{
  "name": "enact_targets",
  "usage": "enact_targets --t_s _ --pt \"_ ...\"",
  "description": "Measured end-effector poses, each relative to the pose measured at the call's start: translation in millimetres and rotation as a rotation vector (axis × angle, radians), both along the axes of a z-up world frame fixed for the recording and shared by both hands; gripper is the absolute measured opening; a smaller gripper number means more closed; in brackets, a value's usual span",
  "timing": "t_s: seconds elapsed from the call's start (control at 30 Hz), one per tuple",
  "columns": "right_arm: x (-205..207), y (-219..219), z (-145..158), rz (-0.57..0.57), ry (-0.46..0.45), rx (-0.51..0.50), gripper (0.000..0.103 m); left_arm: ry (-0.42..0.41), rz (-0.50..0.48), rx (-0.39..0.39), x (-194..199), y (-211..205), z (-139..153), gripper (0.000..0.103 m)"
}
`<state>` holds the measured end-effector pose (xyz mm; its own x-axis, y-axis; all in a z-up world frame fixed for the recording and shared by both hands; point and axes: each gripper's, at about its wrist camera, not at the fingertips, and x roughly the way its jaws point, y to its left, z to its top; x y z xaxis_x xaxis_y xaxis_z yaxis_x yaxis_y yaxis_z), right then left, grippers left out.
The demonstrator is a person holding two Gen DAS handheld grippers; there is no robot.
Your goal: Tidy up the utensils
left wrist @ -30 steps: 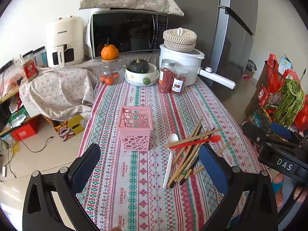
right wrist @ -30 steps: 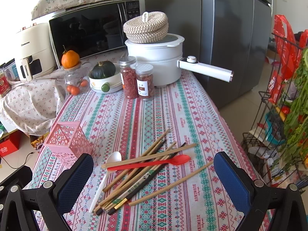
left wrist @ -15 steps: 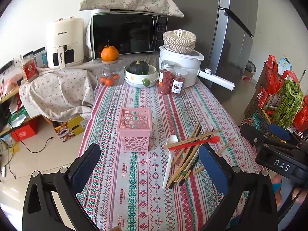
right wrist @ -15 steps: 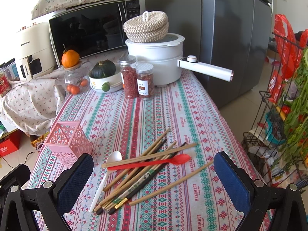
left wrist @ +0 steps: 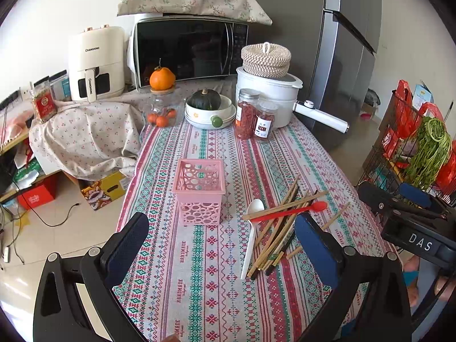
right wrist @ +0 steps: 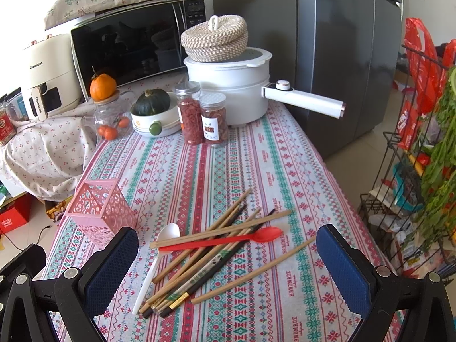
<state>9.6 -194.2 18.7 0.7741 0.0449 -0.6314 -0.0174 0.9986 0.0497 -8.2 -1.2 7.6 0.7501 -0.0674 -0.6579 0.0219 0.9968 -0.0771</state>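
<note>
I am holding both sets of fingers spread wide and empty above the near end of the table (right wrist: pixel 285 154), I judge so either hand can drop onto a utensil: the right gripper (right wrist: pixel 228 268) is framing the loose heap of chopsticks (right wrist: pixel 211 250), with the red spoon (right wrist: pixel 228 238) lying across it and the white spoon (right wrist: pixel 159 256) touching its left edge. The left gripper (left wrist: pixel 222 250) is looking past its fingertips at the pink basket (left wrist: pixel 199 191), standing upright just left of the heap and showing nothing inside.
</note>
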Motion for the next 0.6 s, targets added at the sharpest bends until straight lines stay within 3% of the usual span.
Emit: enact_targets --t_s 0.6 --pt "3.3 -19.8 -1.9 -0.018 0.033 0.015 0.103 0.032 -0.001 0.028 11.9 -16.6 -14.1 0.103"
